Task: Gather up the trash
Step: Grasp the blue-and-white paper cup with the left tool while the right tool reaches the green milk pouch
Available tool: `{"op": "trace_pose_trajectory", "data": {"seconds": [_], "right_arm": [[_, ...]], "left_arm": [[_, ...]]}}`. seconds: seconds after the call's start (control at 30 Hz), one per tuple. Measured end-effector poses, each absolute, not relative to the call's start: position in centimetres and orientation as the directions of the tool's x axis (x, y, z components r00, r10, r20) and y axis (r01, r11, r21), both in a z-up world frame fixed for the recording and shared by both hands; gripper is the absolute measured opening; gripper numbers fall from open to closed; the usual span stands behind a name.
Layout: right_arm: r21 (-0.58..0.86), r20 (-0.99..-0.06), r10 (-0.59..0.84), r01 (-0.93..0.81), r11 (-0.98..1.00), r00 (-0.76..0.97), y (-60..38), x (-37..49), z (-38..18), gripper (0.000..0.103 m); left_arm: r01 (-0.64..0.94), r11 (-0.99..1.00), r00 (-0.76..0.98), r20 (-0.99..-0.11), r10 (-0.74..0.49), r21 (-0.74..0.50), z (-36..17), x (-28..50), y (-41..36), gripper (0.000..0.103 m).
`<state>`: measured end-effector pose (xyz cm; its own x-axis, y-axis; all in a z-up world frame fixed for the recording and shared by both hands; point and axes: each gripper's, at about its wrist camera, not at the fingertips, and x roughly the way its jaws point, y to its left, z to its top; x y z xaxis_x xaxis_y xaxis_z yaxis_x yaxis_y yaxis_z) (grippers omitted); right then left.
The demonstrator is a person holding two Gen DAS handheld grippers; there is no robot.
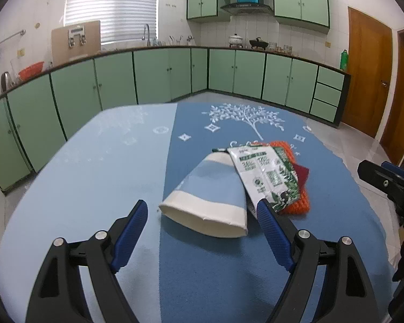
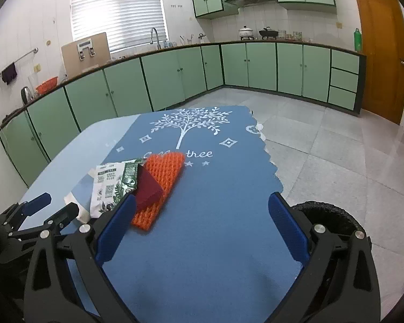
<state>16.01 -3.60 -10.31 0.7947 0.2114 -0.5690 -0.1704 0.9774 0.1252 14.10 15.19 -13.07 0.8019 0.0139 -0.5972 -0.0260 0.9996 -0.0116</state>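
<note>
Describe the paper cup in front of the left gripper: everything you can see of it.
The paper cup lies on its side on the blue tablecloth, mouth toward the camera. It looks like paper: light blue body, white bands at rim and base. The rim is squashed flat and dented, so the cup is crushed. A white-and-green wrapper overlaps its right side. It sits between the open fingers of the left gripper, which do not grip it. The right wrist view shows only an edge.

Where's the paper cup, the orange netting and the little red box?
paper cup (image 1: 210,196), left wrist view, on its blue side wall
orange netting (image 2: 165,173), right wrist view, on its upper half
red box (image 2: 148,188), right wrist view, on its top face
</note>
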Motion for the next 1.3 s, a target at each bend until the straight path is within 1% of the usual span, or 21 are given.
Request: {"op": "trace_pose_trajectory", "data": {"seconds": [0.2, 0.47, 0.7, 0.73, 0.77, 0.87, 0.93, 1.07, 1.1, 1.3], "right_arm": [[0.115, -0.580, 0.208, -0.173, 0.978, 0.788, -2.9, 16.6, -10.6, 0.096], [0.118, -0.589, 0.219, -0.186, 0.976, 0.778, -2.4, 16.9, -10.8, 0.096], [0.122, -0.592, 0.232, -0.199, 0.972, 0.772, -2.2, 17.2, -10.8, 0.096], [0.122, -0.592, 0.234, -0.201, 0.972, 0.771, -2.2, 17.2, -10.7, 0.096], [0.122, -0.591, 0.238, -0.207, 0.971, 0.771, -2.2, 17.1, -10.7, 0.096], [0.121, -0.590, 0.244, -0.215, 0.969, 0.770, -2.2, 17.1, -10.6, 0.096], [0.123, -0.589, 0.247, -0.217, 0.968, 0.770, -2.1, 17.1, -10.6, 0.096], [0.123, -0.584, 0.261, -0.234, 0.964, 0.769, -1.7, 17.0, -10.3, 0.096], [0.122, -0.583, 0.265, -0.239, 0.963, 0.768, -1.6, 17.0, -10.3, 0.096], [0.123, -0.566, 0.314, -0.299, 0.946, 0.762, 0.3, 17.2, -9.8, 0.096]], "left_arm": [[-0.002, 1.000, 0.786, -0.618, -0.004, -0.008, -14.1, 15.3, 14.9, 0.081], [0.007, 0.999, 0.731, -0.681, -0.039, -0.049, -15.0, 16.5, 15.4, 0.084], [0.003, 1.000, 0.728, -0.686, -0.019, -0.024, -14.7, 17.6, 15.2, 0.084], [0.006, 1.000, 0.728, -0.685, -0.021, -0.024, -14.6, 17.8, 15.1, 0.083], [0.014, 0.999, 0.727, -0.686, -0.031, -0.031, -14.6, 17.9, 15.1, 0.081], [0.026, 0.998, 0.716, -0.695, -0.062, -0.061, -14.8, 17.9, 15.1, 0.063], [0.021, 0.997, 0.707, -0.704, -0.067, -0.074, -15.0, 17.8, 15.3, 0.042], [-0.010, 0.996, 0.711, -0.701, -0.057, -0.091, -15.0, 17.4, 16.1, 0.029], [-0.016, 0.995, 0.713, -0.699, -0.054, -0.094, -15.0, 17.2, 16.3, 0.025], [-0.051, 0.994, 0.731, -0.682, -0.030, -0.099, -14.6, 15.7, 17.0, 0.017]]}}
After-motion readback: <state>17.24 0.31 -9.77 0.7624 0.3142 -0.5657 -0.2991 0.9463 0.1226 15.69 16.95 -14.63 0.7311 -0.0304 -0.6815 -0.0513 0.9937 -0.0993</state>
